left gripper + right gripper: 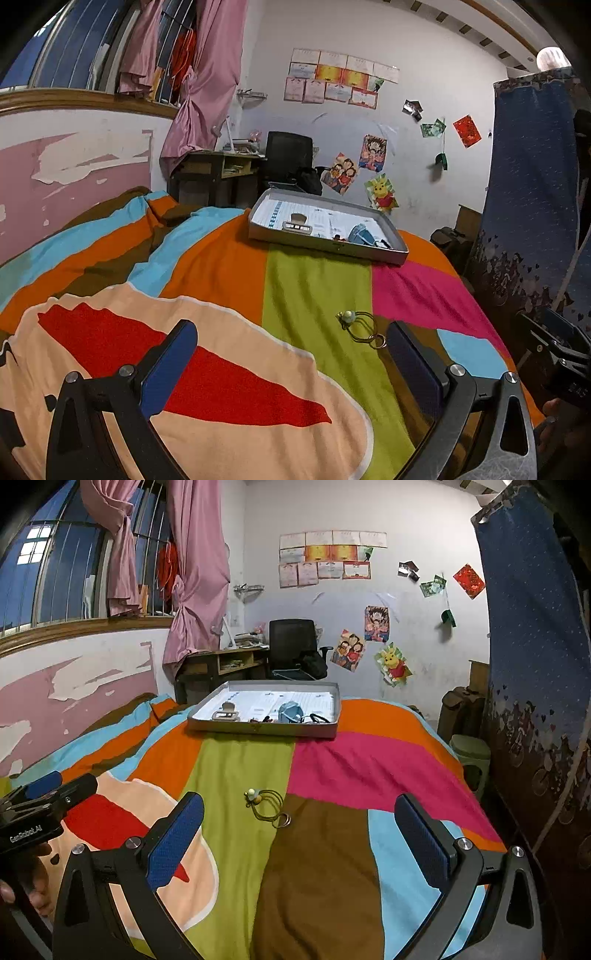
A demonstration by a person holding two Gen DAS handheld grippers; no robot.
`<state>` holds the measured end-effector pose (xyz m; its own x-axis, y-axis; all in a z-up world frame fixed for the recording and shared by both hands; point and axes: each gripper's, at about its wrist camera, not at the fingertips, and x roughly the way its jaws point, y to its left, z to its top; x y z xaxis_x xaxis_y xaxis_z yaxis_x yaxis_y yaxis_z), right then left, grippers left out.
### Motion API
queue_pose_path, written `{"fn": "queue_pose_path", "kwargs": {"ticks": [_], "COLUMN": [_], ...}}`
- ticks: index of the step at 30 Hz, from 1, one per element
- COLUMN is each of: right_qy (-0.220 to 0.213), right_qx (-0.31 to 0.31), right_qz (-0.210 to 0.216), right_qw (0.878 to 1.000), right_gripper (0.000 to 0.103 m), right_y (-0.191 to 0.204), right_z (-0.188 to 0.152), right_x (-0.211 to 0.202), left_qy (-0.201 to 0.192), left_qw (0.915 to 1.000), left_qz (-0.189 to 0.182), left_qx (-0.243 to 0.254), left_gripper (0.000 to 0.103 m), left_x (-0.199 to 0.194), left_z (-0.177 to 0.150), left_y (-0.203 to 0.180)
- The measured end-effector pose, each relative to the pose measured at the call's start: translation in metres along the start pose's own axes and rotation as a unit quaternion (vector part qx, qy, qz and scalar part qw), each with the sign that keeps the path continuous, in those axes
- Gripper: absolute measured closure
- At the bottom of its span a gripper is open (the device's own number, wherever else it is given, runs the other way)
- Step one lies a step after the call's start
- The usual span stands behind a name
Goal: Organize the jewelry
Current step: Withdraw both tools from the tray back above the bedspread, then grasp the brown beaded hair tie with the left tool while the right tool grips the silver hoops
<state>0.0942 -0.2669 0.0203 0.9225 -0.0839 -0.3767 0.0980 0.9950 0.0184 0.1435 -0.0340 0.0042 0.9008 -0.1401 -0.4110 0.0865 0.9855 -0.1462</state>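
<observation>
On a patchwork bedspread (332,768), the left gripper (291,354) hovered with its jaws spread wide and empty, apparently readied for a pickup. Just ahead of its right finger (410,354) lay a thin olive cord bracelet (360,326) with a pale bead and a small ring, resting on the green stripe. The right gripper (299,834) also stood wide and empty, the bracelet (267,806) lying ahead and left of centre. Farther back, a shallow grey tray (266,731) already held several small items, seemingly the collection point.
</observation>
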Motion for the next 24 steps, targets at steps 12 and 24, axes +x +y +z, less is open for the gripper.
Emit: {"fn": "queue_pose_path", "kwargs": {"ticks": [12,24], "right_qy": [-0.003,0.001], "right_qx": [0.054,-0.007], "right_qz": [0.03,0.023], "right_qw": [0.998,1.0], "right_gripper": [0.001,0.001], "right_y": [-0.024,-0.047], "right_z": [0.006,0.037], "right_x": [0.024,0.104], "left_qy": [0.039,0.075], "left_qw": [0.9989,0.9917], "left_qz": [-0.024,-0.09], "left_qx": [-0.003,0.053], "left_gripper": [0.0,0.0], "left_x": [0.037,0.137], "left_z": [0.011,0.023], "left_y": [0.004,-0.024]}}
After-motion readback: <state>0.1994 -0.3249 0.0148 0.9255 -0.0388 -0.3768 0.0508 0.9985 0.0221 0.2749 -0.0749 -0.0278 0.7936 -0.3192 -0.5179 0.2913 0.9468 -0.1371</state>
